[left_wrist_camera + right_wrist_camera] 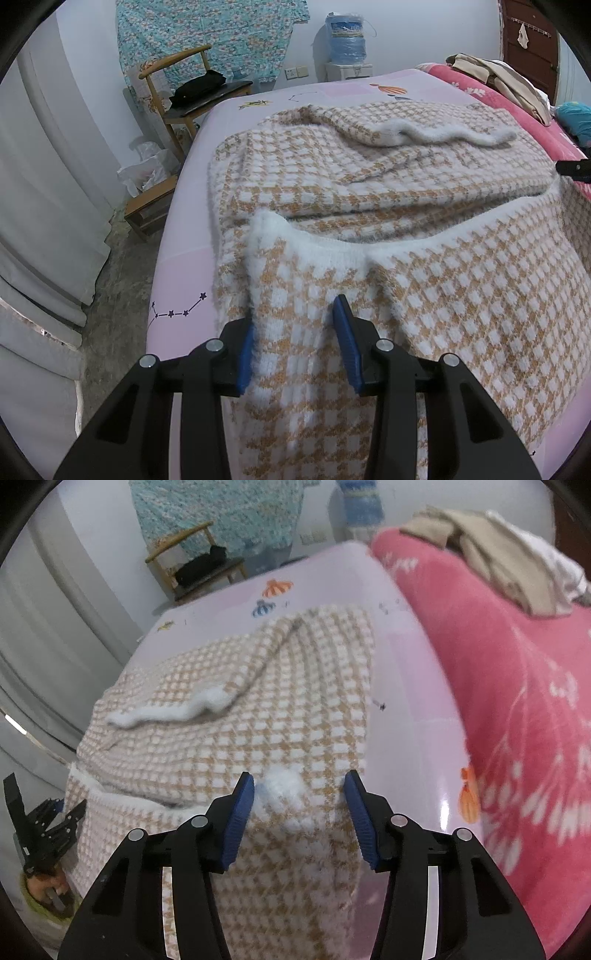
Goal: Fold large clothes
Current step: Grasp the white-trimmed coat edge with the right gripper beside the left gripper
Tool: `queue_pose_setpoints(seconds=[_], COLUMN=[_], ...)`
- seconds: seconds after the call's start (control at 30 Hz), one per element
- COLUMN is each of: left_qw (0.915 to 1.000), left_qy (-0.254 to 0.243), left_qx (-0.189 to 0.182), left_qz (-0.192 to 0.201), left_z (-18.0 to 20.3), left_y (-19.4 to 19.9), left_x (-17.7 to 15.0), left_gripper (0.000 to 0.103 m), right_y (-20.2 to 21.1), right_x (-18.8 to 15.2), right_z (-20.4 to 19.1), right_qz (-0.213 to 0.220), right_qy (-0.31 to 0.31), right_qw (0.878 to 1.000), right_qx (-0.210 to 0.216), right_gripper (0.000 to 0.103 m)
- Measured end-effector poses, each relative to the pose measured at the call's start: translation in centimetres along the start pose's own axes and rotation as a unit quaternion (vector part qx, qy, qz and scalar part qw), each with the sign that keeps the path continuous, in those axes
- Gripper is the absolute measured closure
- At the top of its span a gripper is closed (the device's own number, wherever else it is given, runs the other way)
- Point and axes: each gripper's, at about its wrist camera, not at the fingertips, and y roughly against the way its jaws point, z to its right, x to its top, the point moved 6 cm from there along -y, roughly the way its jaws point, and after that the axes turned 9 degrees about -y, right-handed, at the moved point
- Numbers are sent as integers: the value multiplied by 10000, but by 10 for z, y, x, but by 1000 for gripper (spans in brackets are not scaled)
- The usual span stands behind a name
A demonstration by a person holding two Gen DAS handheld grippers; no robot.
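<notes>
A fluffy tan-and-white checked sweater (388, 177) lies on the pink bed sheet (184, 236), its far part folded over with a white cuff (443, 133) on top. My left gripper (295, 343) is shut on the sweater's near left part, and the fabric fills the gap between the blue pads (245, 354). The white hem (332, 240) runs from there up to the right edge, where a black fingertip (572, 169) of the right gripper shows. In the right wrist view my right gripper (299, 805) has the sweater's (258, 709) near right corner bunched between both pads, a white hem tuft (280, 794) in the middle.
A wooden chair (184, 92) with a black item stands past the bed's far left corner, a low stool (147, 210) and bags beside the bed. A red floral blanket (498, 686) with beige clothes (498, 554) covers the right side. White curtains (44, 192) hang at left.
</notes>
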Motion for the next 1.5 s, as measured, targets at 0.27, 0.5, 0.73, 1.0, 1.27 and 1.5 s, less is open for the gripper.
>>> queue_pose_setpoints(seconds=[0.27,0.5,0.73,1.0,1.27,1.5], left_qw=[10000,10000,10000,10000,10000,9994], left_qy=[-1,5,2,-3,4,90], left_qx=[3,8,18,12,21,111], left_qz=[-4,-15,-18,-21,-23,301], left_z=[1,1,0,0,1,-10], left_y=[0,0,0,-1,-1,18], left_x=[0,0,0,0,1,-4], left_gripper=[65,65,65,65,65,86], right_y=[18,13,0,5,2,42], right_x=[-36,-45,-32,-45,-51,-60], right_z=[6,6,6,-5,-23,-39], right_qz=[-560,-722,-700,-612,-341,226], right_qy=[-118,64,139,605,936,1088], right_qw=[9973,9967,9972,9961,9929,9905], right_qx=[457,354,200,-215,-654,-817], right_gripper=[55,62,70,78,89,97])
